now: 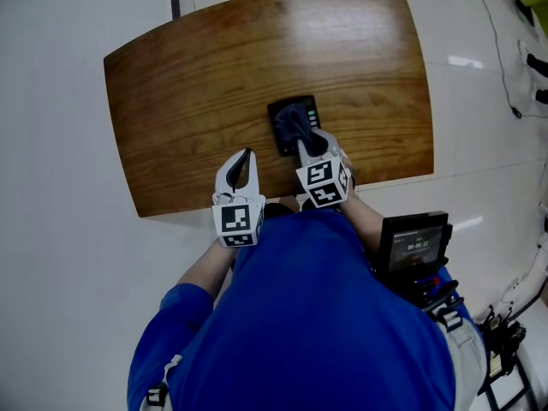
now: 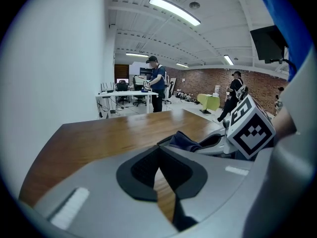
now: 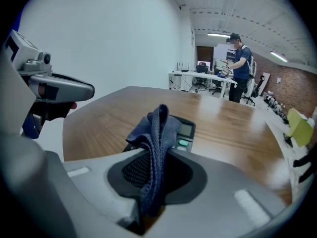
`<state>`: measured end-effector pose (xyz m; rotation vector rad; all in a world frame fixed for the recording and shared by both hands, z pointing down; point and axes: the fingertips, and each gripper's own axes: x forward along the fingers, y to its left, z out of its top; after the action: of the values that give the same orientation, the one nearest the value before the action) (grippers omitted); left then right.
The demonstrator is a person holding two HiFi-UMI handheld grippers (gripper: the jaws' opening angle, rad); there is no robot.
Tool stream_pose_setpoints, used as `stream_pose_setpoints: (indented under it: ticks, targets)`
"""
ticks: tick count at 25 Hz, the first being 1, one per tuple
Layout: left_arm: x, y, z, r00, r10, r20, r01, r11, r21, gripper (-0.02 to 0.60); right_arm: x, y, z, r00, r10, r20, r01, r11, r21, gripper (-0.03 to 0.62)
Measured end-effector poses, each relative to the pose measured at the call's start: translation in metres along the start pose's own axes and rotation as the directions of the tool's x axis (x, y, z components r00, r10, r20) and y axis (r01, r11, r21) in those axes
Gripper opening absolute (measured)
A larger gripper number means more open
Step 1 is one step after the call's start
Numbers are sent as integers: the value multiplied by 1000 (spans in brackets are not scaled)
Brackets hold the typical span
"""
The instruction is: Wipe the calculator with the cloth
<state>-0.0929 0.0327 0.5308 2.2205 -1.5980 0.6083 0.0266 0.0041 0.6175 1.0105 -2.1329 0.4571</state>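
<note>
A dark calculator (image 1: pixel 287 112) lies on the wooden table (image 1: pixel 214 67) near its front edge. My right gripper (image 1: pixel 310 142) is shut on a dark blue cloth (image 1: pixel 298 125) that drapes over the calculator. In the right gripper view the cloth (image 3: pixel 154 148) hangs from the closed jaws, and the calculator (image 3: pixel 184 129) shows its screen and a green key behind it. My left gripper (image 1: pixel 247 158) hovers over the table's front edge, left of the calculator, shut with nothing in it. The left gripper view shows the cloth (image 2: pixel 182 141) and my right gripper beyond the closed jaws (image 2: pixel 159 171).
A black device with a lit screen (image 1: pixel 413 245) sits at my right hip. The floor (image 1: pixel 68 187) around the table is pale. People stand by desks (image 2: pixel 130 96) far behind the table.
</note>
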Motion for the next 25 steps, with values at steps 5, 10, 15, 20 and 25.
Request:
stream_pose_setpoints:
  ticks: [5,10,15,20,25]
  targets:
    - [9,-3,-1,1000,-17,11,17,1000,3,6,-3,-26,-11,998,-61,-16,61,998,19,63]
    - [15,-6,-2,1000,-24,16,25,1000,-9,6,-6,-44,-19,994,-104,-31,105,994,35,63]
    - [14,-5,-3,1000,-20,20,20,1000,-10,6,-7,-32,-13,997,-81,-15,81,996,19,63]
    - [5,-4,0,1000,-2,16,2,1000,-8,6,-8,6,3,1000,2,15,-2,1000,-14,63]
    - [-12,1,1,1000,24,-5,-24,1000,1,6,-6,48,9,996,91,24,-90,995,-40,63]
